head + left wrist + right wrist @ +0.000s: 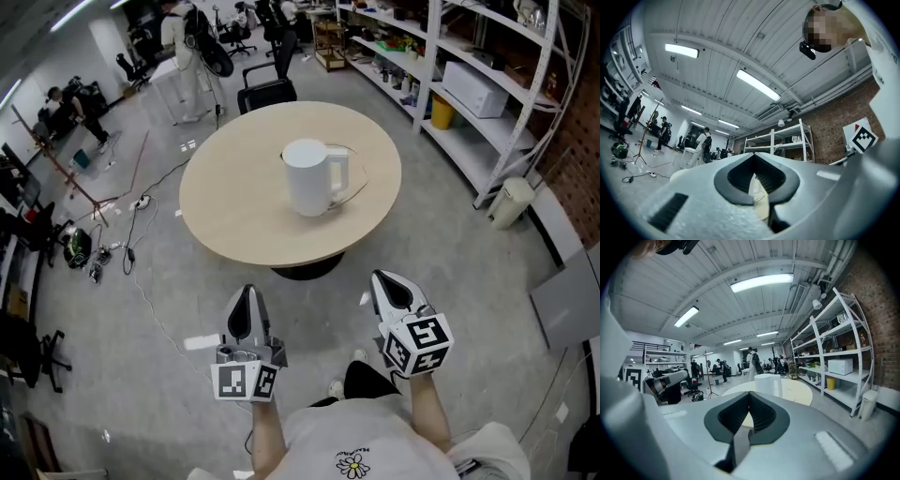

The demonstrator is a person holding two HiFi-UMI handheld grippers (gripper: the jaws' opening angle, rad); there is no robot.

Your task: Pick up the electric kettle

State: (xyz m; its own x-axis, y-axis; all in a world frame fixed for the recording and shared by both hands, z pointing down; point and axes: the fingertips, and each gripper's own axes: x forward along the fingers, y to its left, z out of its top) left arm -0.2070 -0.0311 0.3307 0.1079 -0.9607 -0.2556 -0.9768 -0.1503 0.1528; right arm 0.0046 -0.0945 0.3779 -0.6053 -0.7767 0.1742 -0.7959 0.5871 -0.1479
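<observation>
A white electric kettle (314, 176) stands upright near the middle of a round beige table (234, 211), its handle turned to the right and a thin cord curling behind it. Both grippers hover over the floor short of the table's near edge. My left gripper (246, 301) is shut and empty, and so is my right gripper (389, 285). In the right gripper view the kettle (768, 384) shows beyond the shut jaw tips, well apart from them. The left gripper view has only a sliver of the kettle (758, 191) between its closed tips.
Metal shelving (487, 84) with a microwave and boxes runs along the right. A white bin (511, 202) stands by it. A black office chair (267, 89) sits behind the table. Cables and a tripod lie on the floor at the left (103, 225). People stand far back.
</observation>
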